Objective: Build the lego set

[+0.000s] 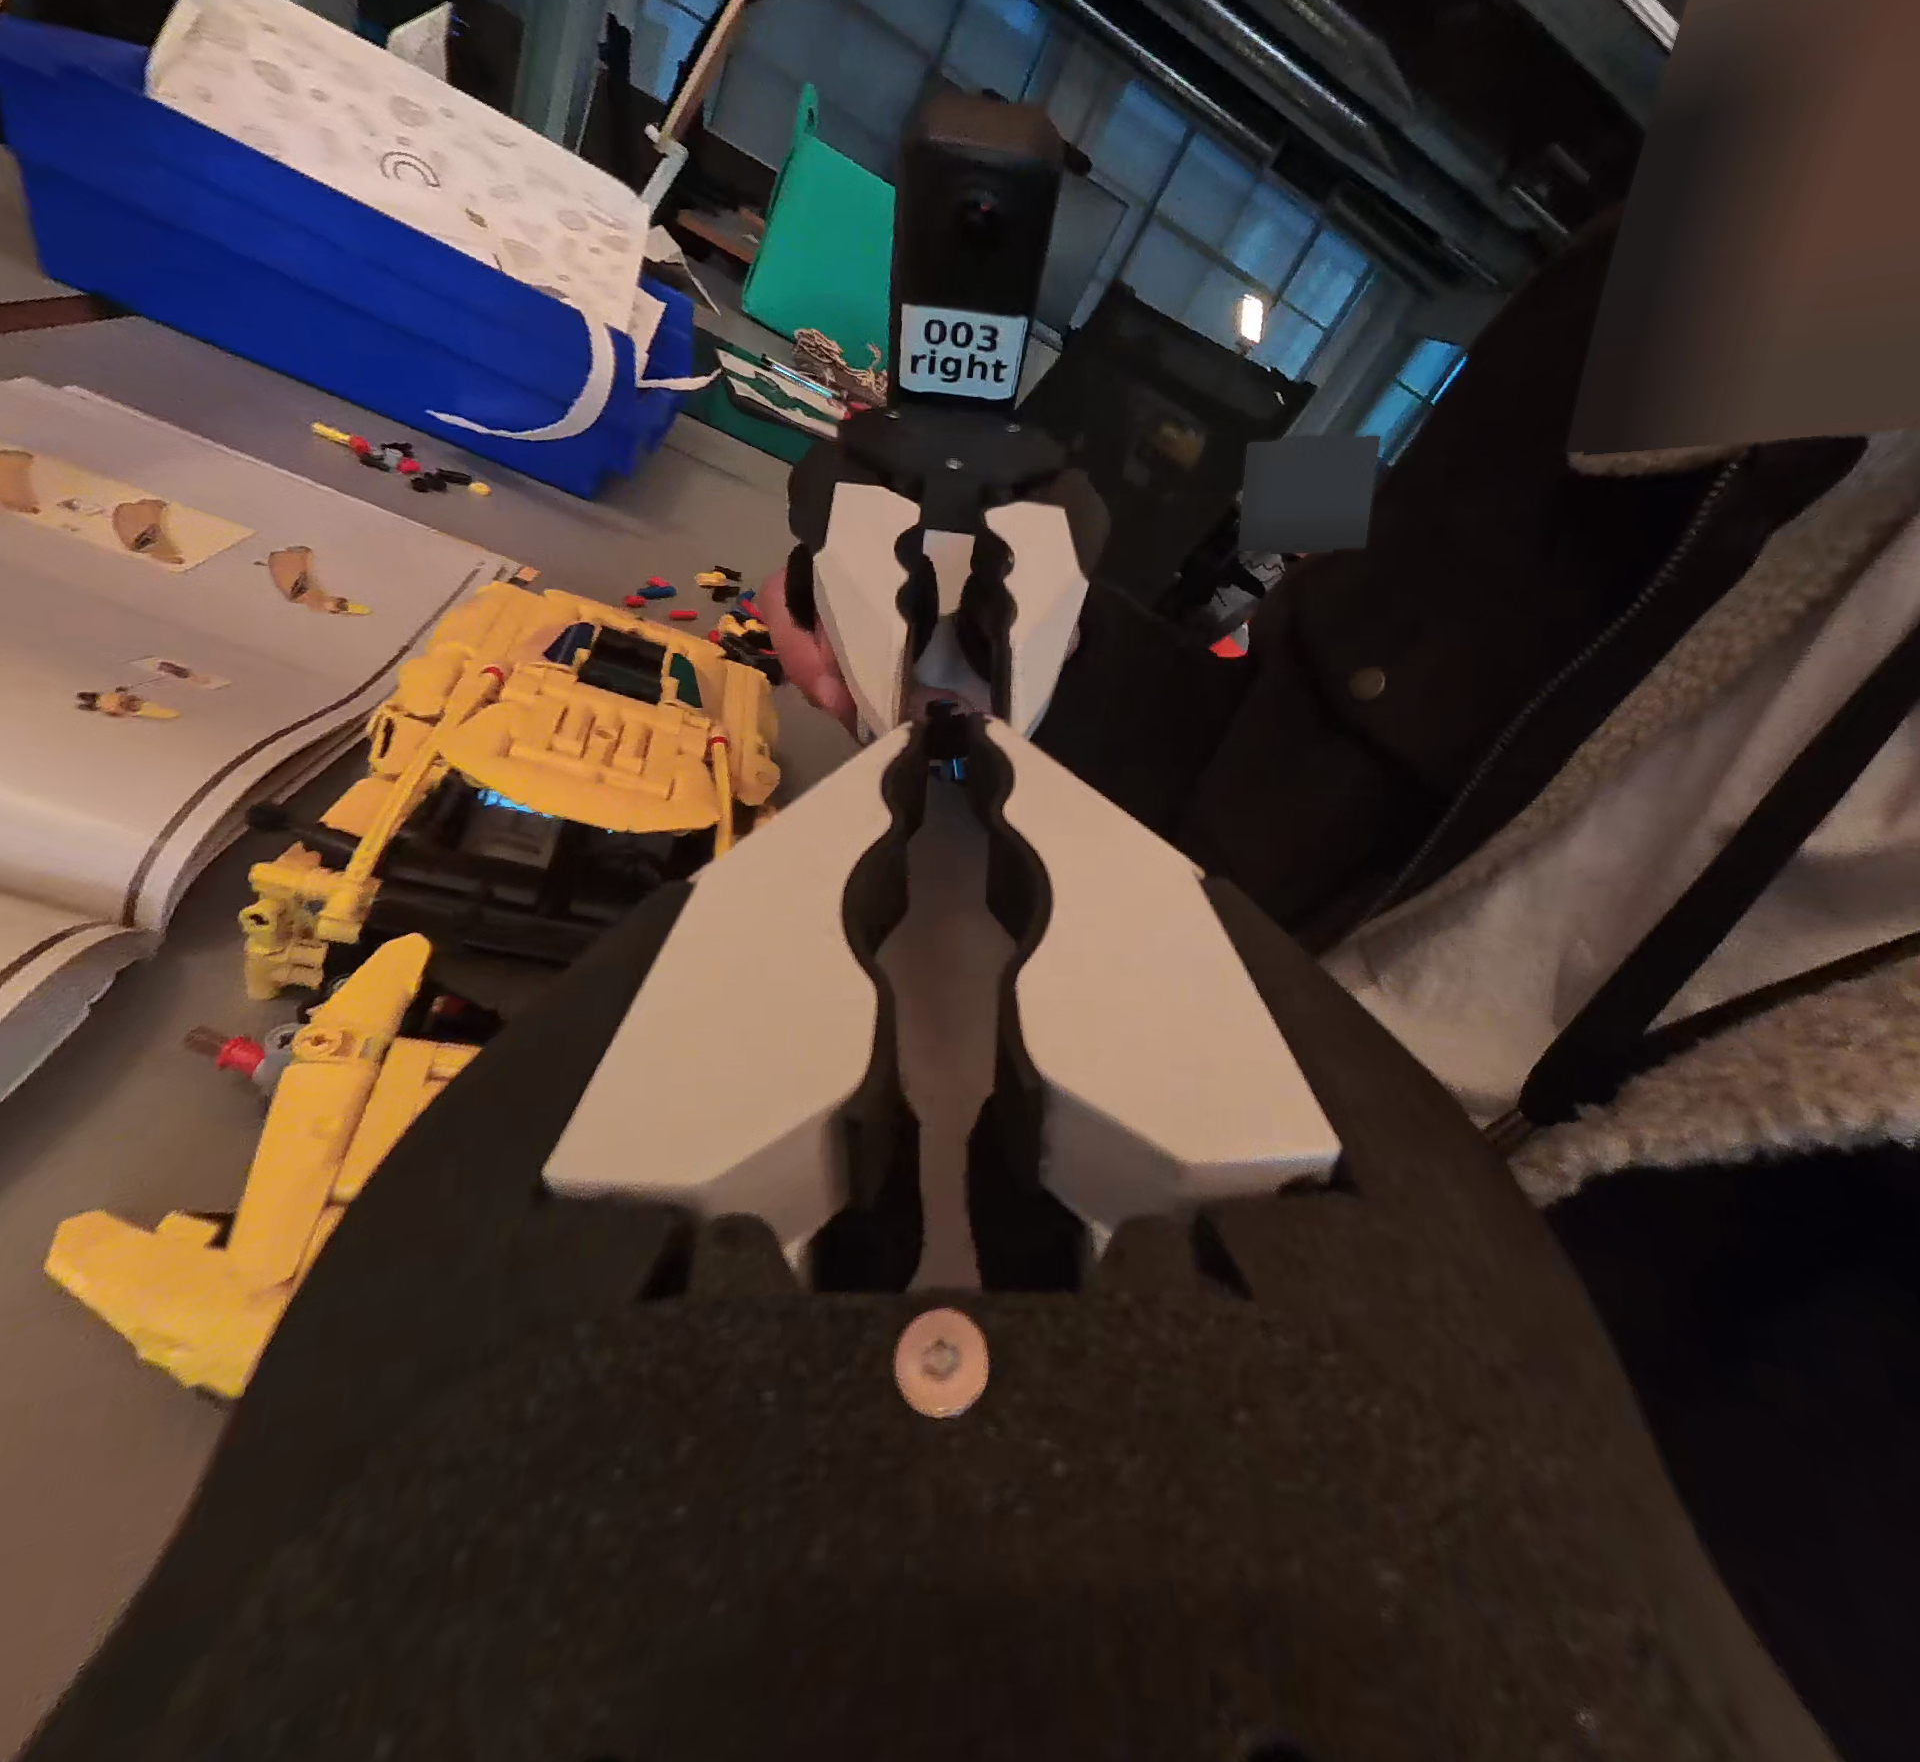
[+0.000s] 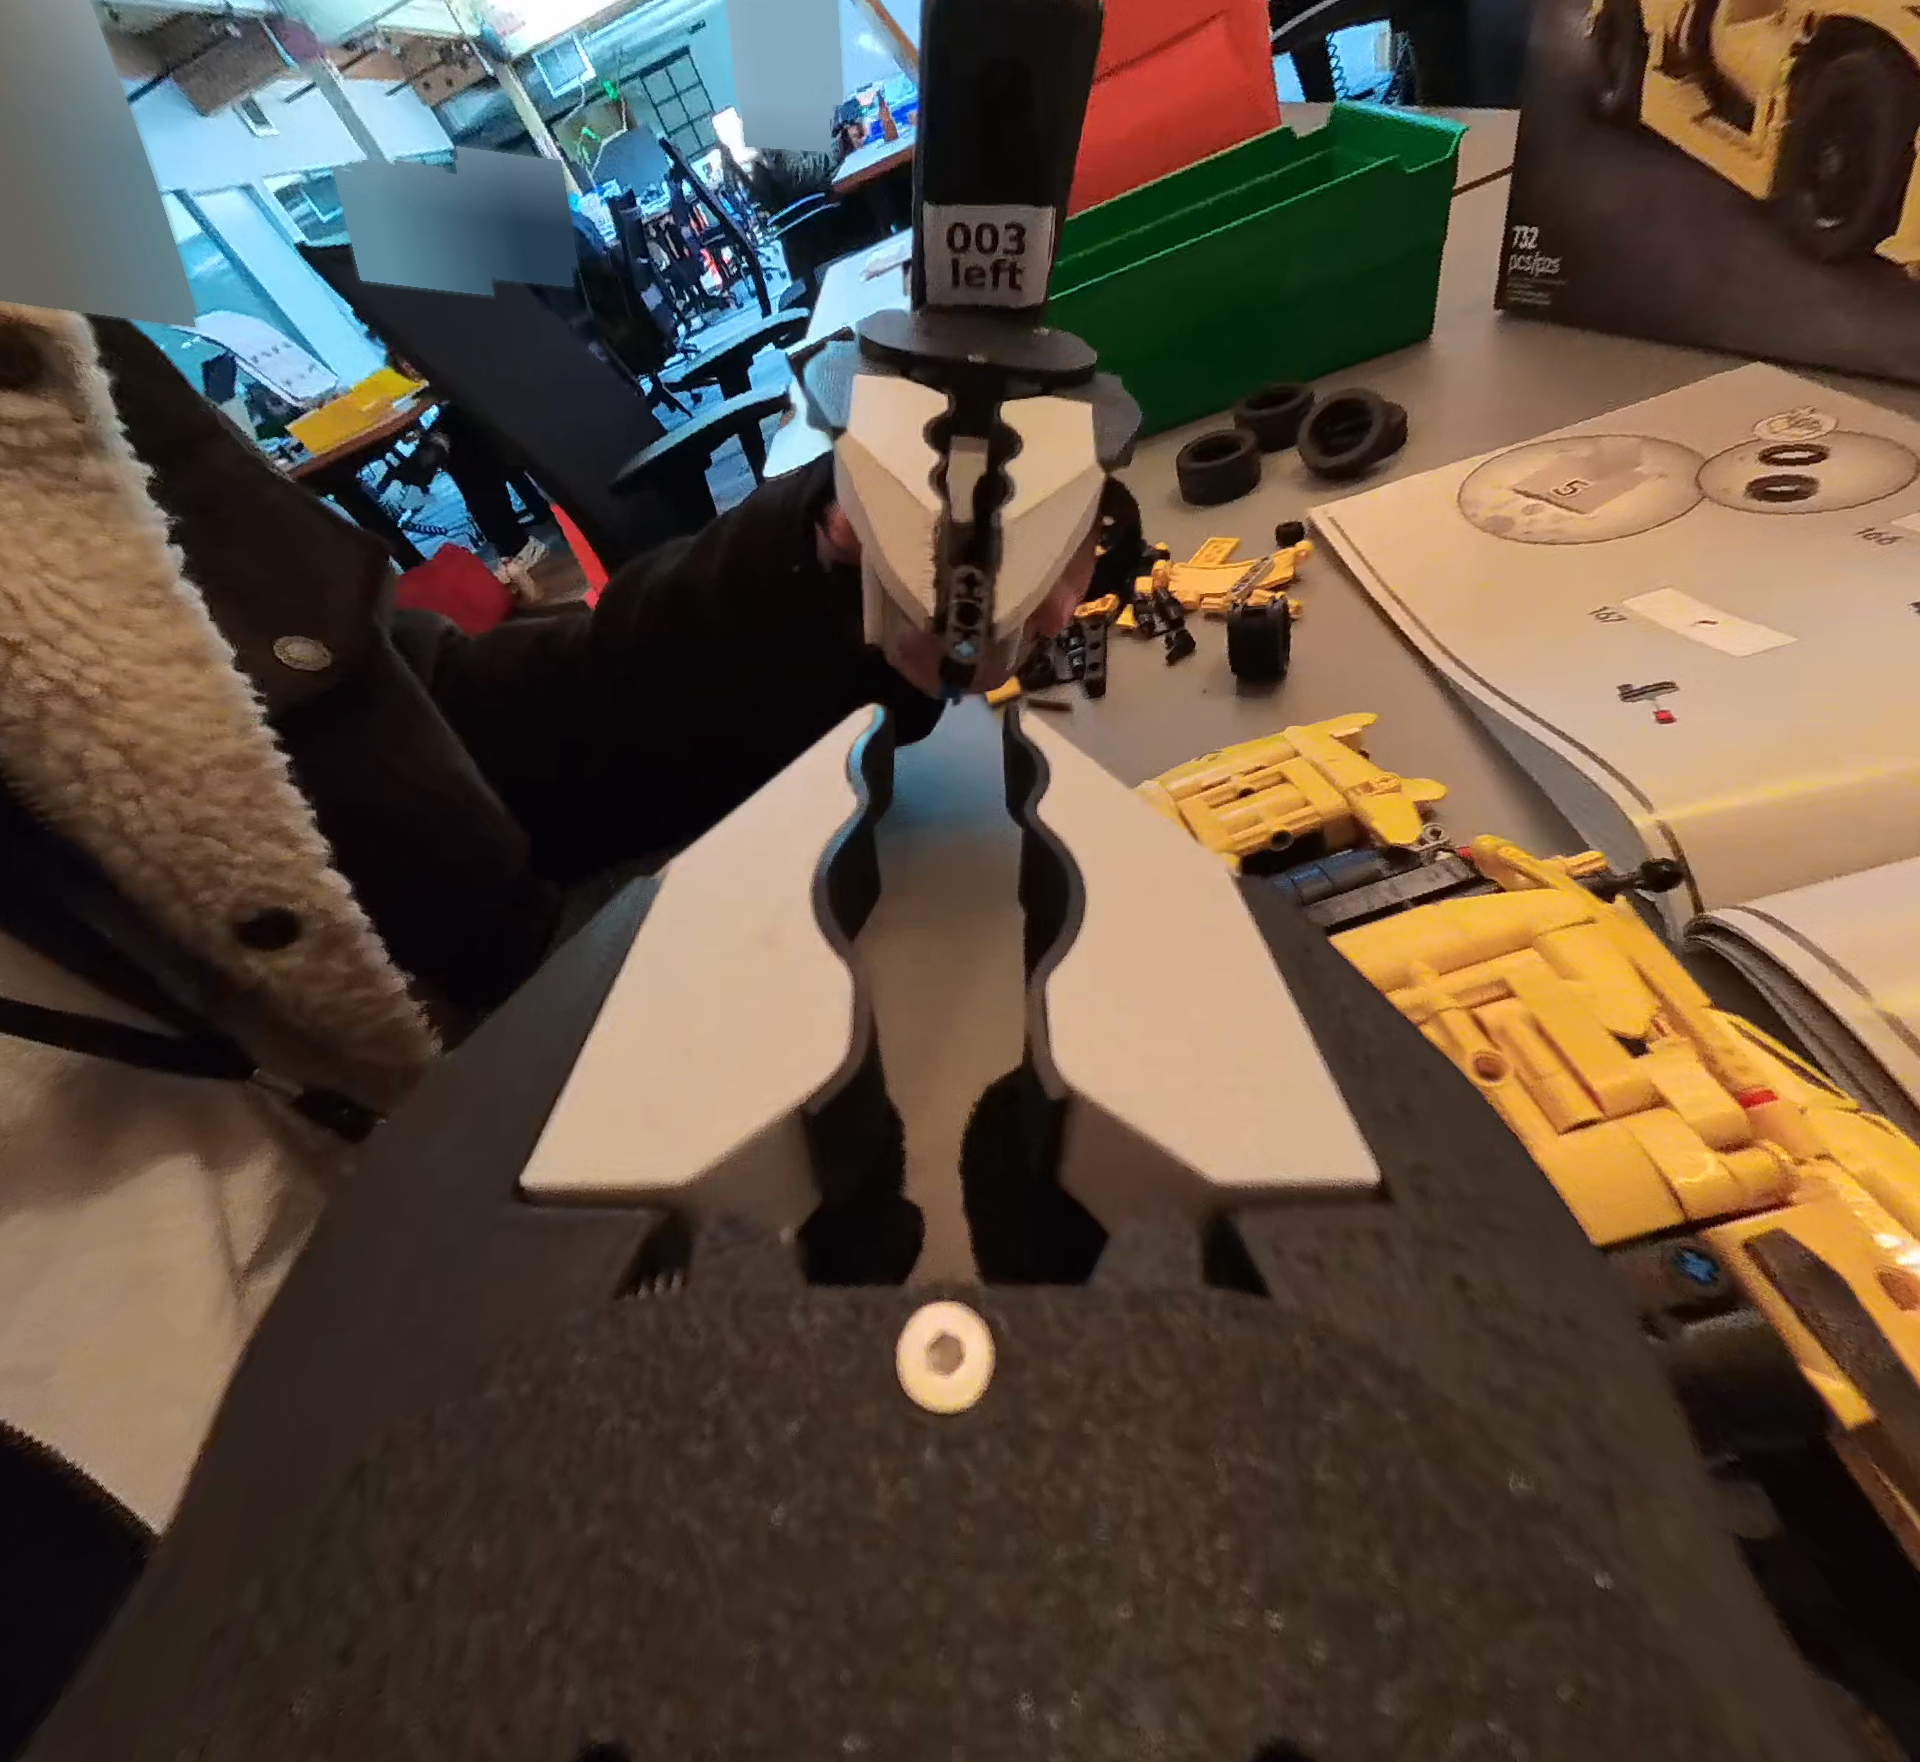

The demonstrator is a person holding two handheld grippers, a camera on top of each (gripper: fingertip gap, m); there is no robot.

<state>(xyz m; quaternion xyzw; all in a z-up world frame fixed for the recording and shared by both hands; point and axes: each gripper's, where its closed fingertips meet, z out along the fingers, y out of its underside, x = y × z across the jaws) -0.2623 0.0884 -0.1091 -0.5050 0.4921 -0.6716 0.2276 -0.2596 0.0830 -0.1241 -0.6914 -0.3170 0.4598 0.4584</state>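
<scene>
Two claws face tip-to-tip: left claw [image 2: 961, 642] grips black beam [image 2: 964, 585] lengthwise, right claw [image 2: 940, 725] parted, empty.

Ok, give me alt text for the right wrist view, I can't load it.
The right gripper, open and empty, faces the left gripper, which is shut on a thin black lego beam. To the right lie the yellow lego car, an open instruction booklet and loose black tyres.

The yellow brick-built car body [image 2: 1538, 1078] runs off the right edge and under the near gripper mount. The open grey instruction booklet [image 1: 135, 673] is cut by the left edge. The far scattered small coloured pieces [image 1: 410, 457] are too small to identify.
</scene>
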